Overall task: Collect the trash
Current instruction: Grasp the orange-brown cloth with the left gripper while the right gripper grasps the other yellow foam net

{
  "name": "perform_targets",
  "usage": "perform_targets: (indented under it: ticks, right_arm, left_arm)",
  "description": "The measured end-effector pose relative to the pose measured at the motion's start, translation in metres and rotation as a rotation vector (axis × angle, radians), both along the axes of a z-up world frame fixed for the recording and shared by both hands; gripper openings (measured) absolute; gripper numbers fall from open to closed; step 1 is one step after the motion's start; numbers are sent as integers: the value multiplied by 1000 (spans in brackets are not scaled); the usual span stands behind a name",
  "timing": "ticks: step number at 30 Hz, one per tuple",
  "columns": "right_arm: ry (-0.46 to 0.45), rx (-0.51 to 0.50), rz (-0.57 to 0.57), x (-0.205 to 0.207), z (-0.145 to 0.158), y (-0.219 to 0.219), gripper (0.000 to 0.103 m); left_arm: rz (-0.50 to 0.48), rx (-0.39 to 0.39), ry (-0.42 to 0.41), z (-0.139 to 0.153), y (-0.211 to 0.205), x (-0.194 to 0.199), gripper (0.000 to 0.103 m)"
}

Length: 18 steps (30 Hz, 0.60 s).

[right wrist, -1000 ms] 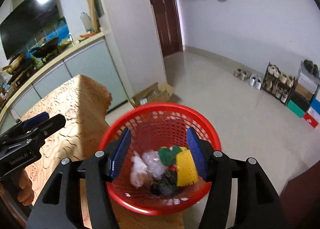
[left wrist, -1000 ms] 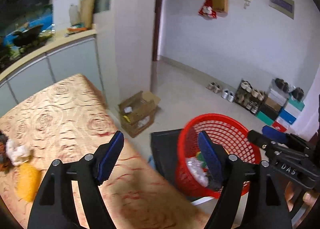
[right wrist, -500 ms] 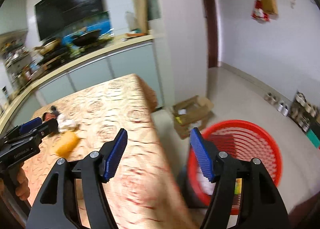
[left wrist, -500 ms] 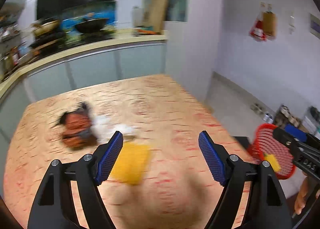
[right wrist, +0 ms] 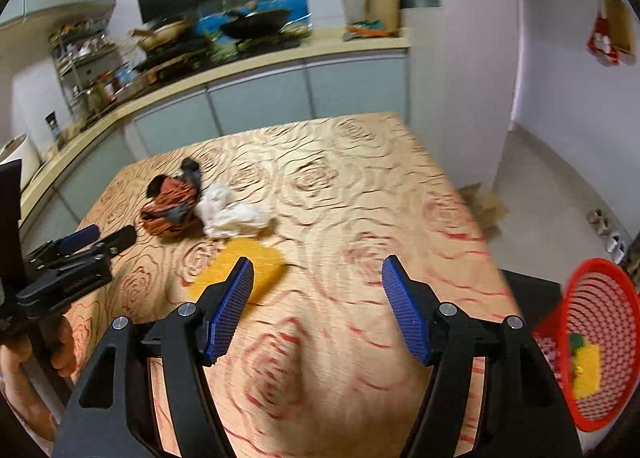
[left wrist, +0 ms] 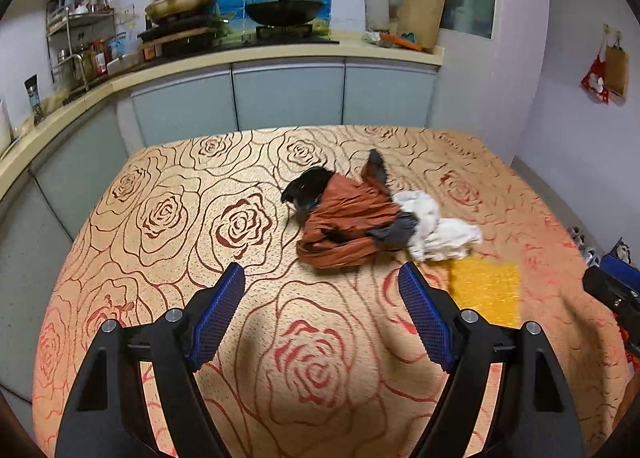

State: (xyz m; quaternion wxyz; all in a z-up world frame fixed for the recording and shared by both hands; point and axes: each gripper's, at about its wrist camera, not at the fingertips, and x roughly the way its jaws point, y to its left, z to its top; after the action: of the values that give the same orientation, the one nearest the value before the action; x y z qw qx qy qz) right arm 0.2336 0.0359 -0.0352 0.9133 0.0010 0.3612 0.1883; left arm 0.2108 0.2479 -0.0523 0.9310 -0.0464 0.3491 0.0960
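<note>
A home kitchen: wok (left wrist: 283, 12) on the stove, grey counter cabinets (left wrist: 288, 95), rose-patterned dining table (left wrist: 168, 217).

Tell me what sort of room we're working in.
Most likely a home kitchen with an eating area: a wok sits on the stove on a counter over pale cabinets, a rack of jars stands beside it, and a table with a rose-patterned cloth fills the foreground.
</note>
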Motion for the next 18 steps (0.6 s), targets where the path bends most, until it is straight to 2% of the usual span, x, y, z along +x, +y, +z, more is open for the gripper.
perform_targets:
  ticks: [8, 13, 18]
  right_arm:
    - [90, 15, 58, 19, -21, 38, 67]
    - [143, 31, 78, 29, -31, 46, 67]
    - [177, 32, 99, 33, -40, 54, 67]
  left_arm:
    - [-90, 18, 11, -11, -2, 20, 76]
    - [-143, 40, 18, -14, -8, 39, 76]
    - [-167, 28, 35, -20, -8, 54, 76]
